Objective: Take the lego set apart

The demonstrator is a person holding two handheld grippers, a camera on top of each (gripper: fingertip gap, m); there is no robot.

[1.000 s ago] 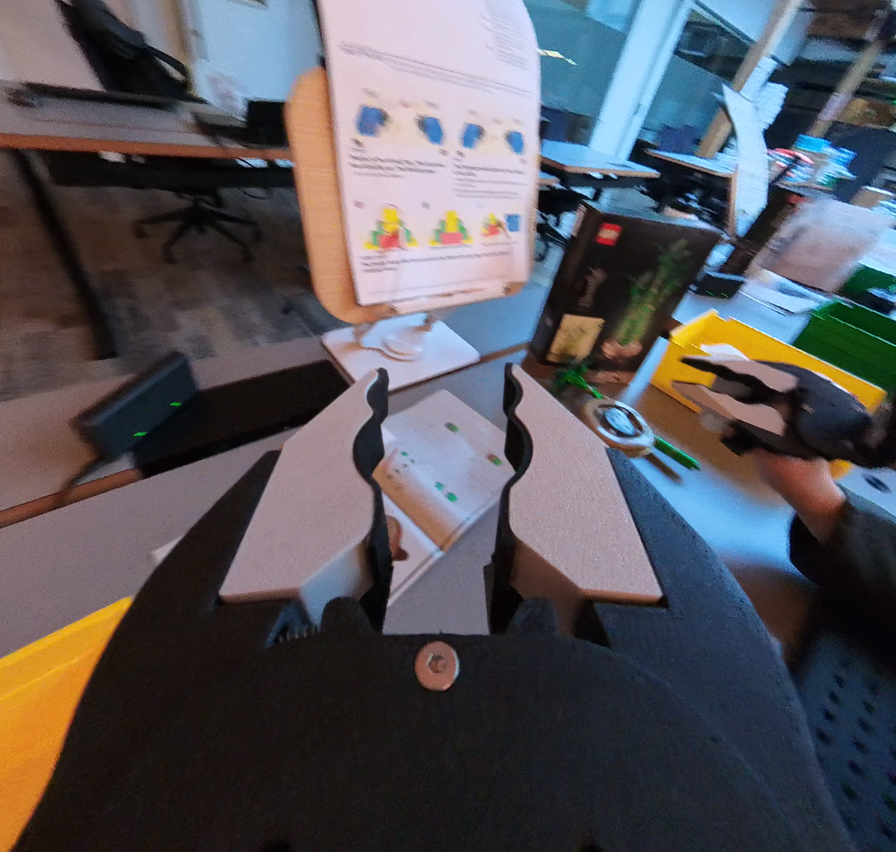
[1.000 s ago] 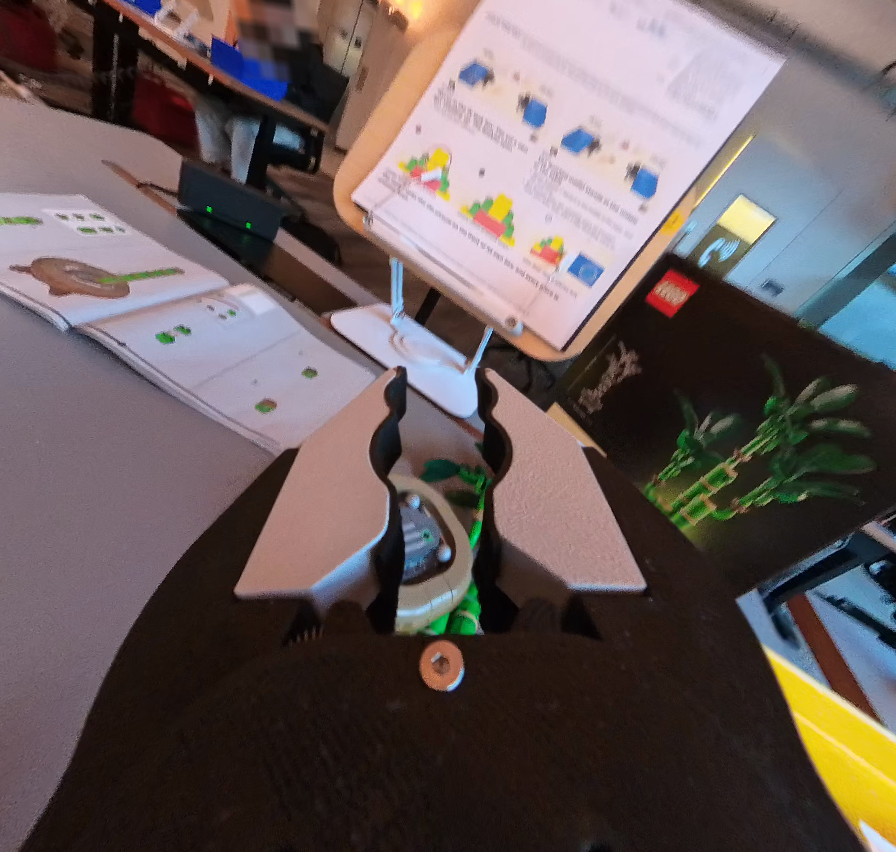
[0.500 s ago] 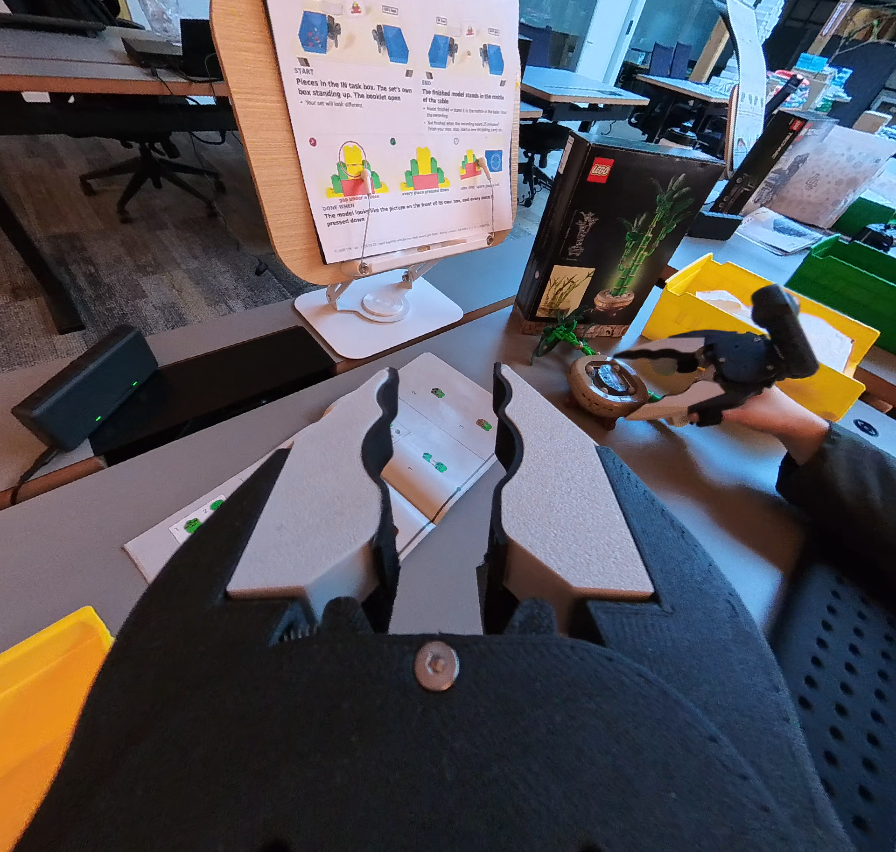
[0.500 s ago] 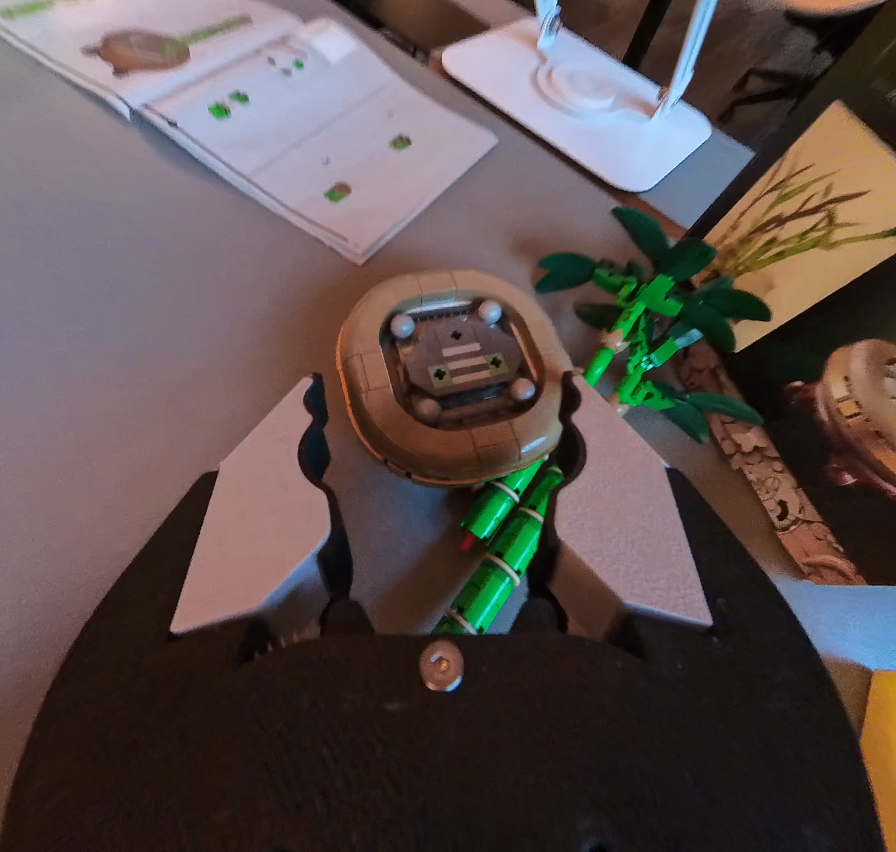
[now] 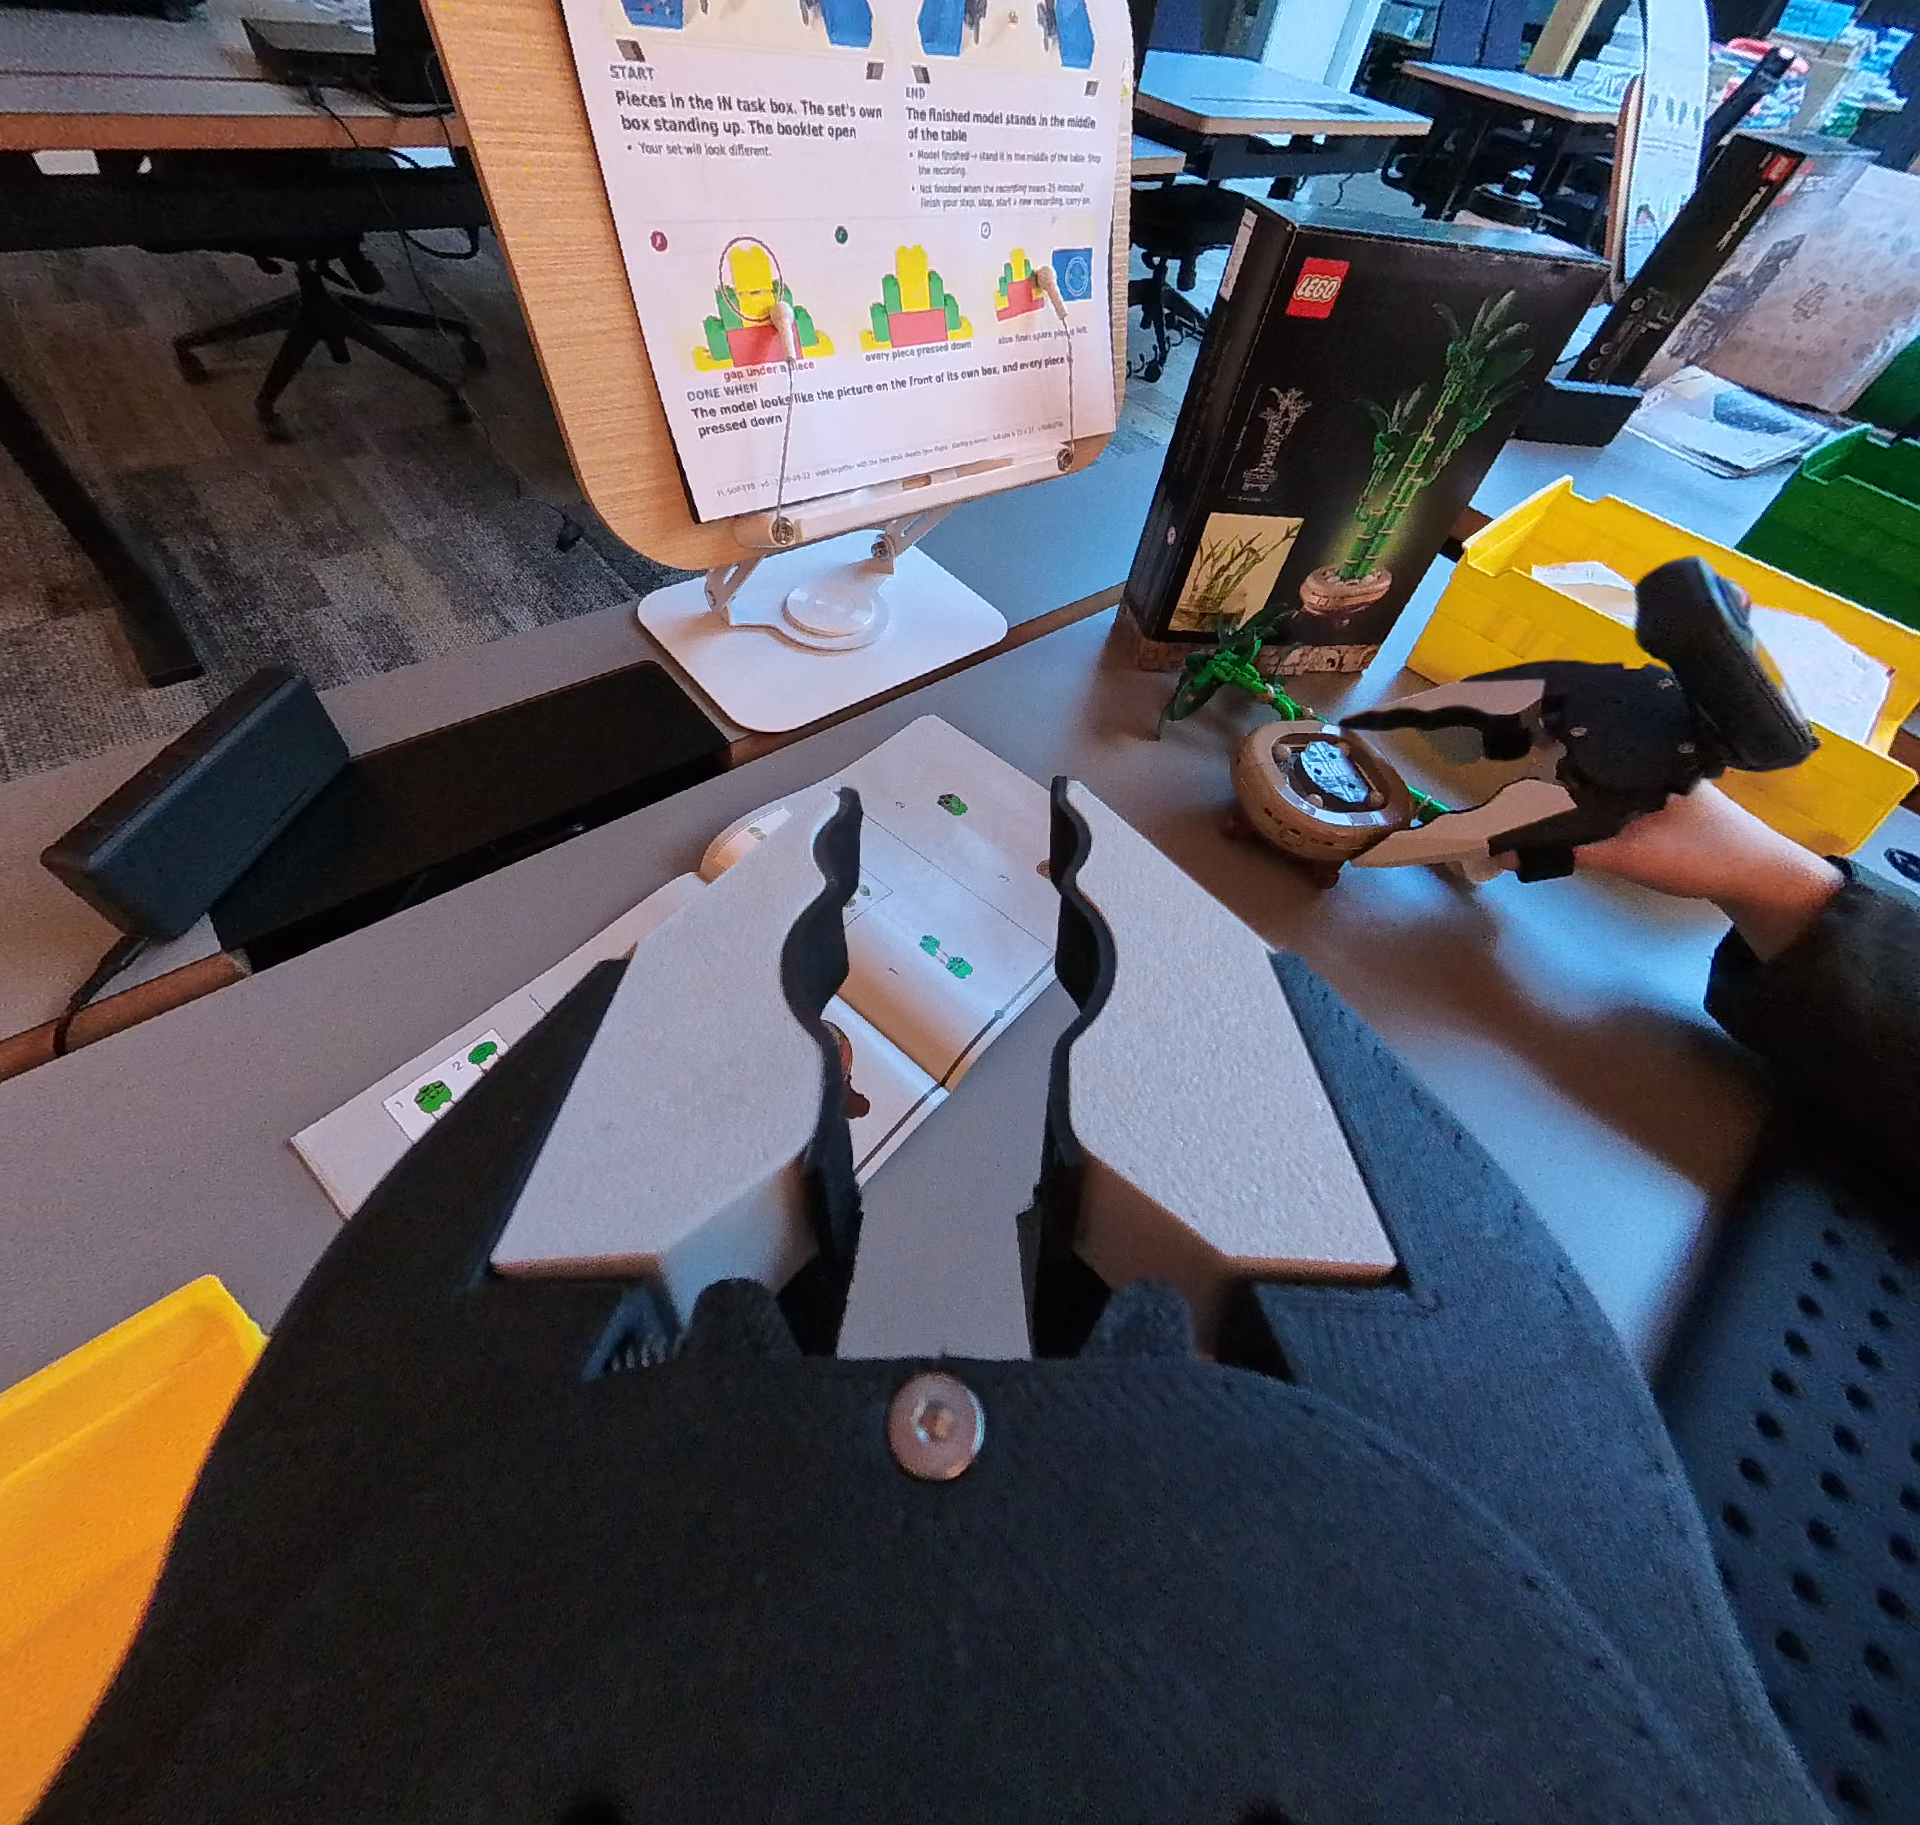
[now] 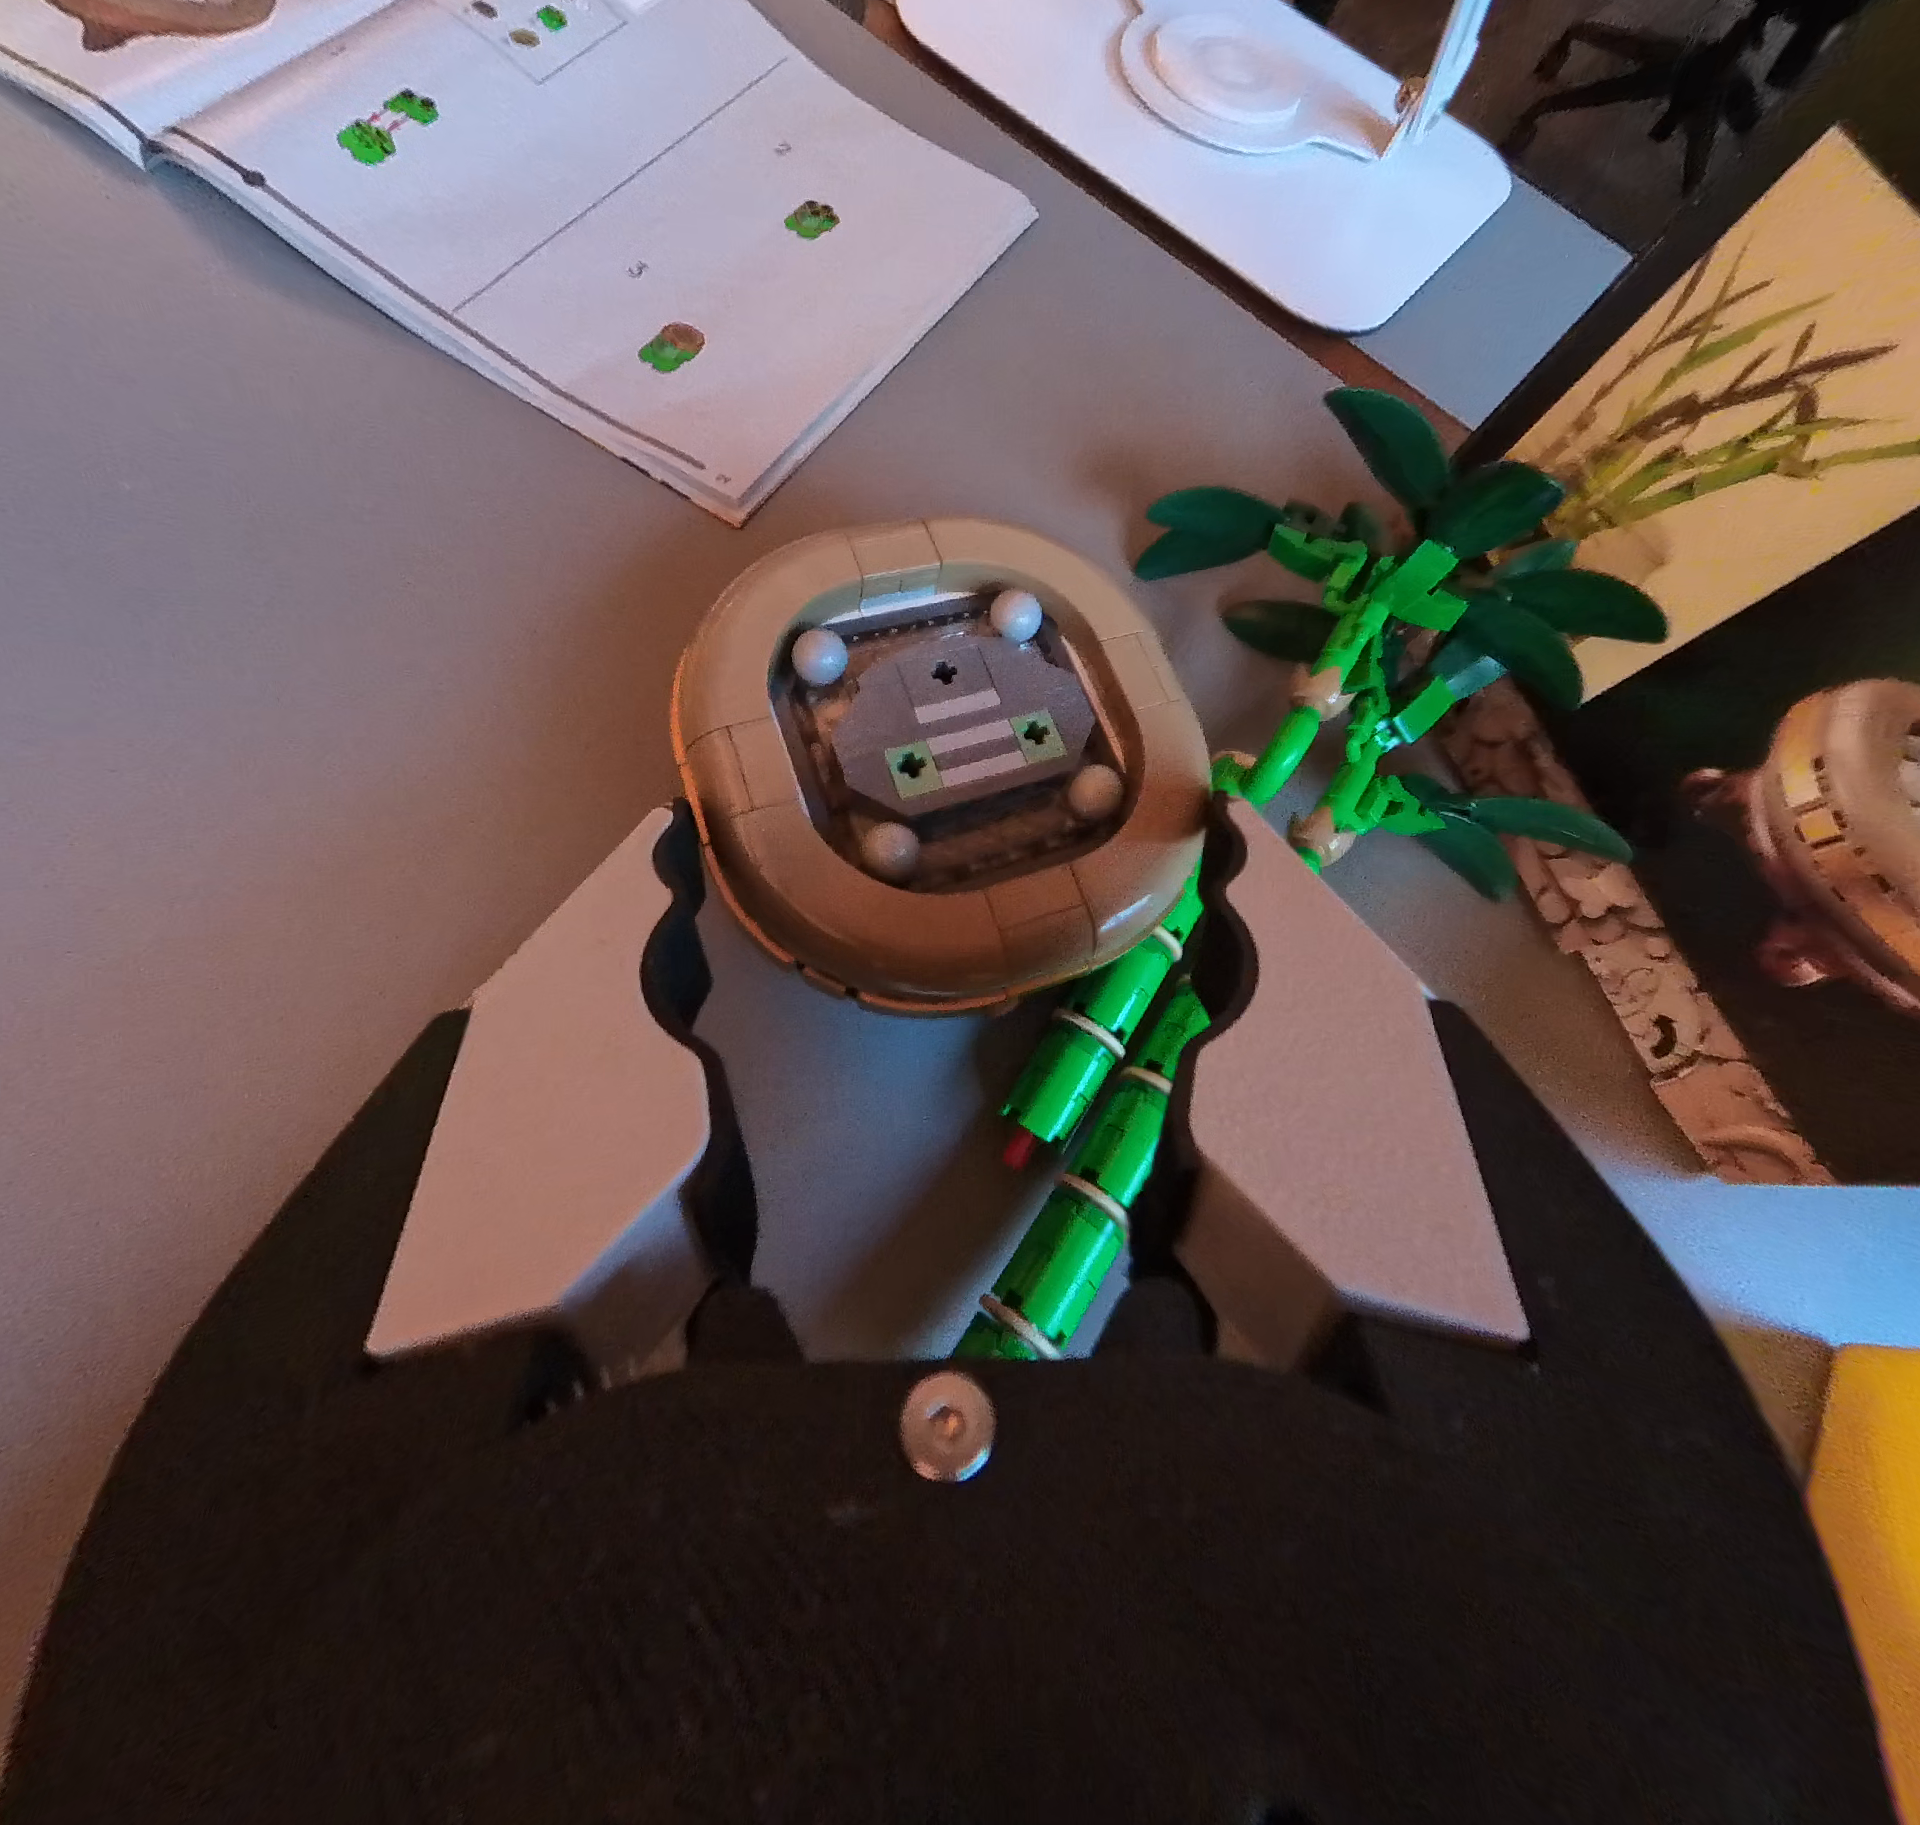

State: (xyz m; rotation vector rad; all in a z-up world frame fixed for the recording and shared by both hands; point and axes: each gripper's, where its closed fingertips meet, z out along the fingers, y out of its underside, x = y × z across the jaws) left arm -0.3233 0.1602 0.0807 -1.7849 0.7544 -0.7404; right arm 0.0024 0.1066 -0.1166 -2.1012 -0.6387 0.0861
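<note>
Right tool point(image 6: 940, 819): fingers spread wide, clamped on nothing. The tan pot base point(image 6: 940, 757) of the lego set lies on the grey surface point(image 6: 260, 684) at the fingertips; its near rim sits between the two tips, the left tip just beside the rim, contact not certain. Pot base shows its grey inner plate with four pale round studs at the corners, facing the camera.

Green bamboo stalks point(image 6: 1081, 1131) run from under the pot's near right edge back along the inner face of the right finger, lying within the gap. Leafy green branch section point(image 6: 1403, 653) lies to the right of and beyond the pot, close against the foot of the dark set box point(image 6: 1766, 736).

Left tool point(image 5: 951, 944): fingers apart with a moderate gap, nothing between them, held above the open instruction booklet point(image 5: 935, 902). From this view the pot base point(image 5: 1314, 799) is far right of the left tool, well apart from it, with the right tool point(image 5: 1361, 788) spread around it.

Other items: white stand base point(image 6: 1226, 113) beyond the booklet point(image 6: 582, 186); yellow bin point(image 5: 1558, 580) at far right; another yellow bin point(image 5: 94, 1463) at near left
</note>
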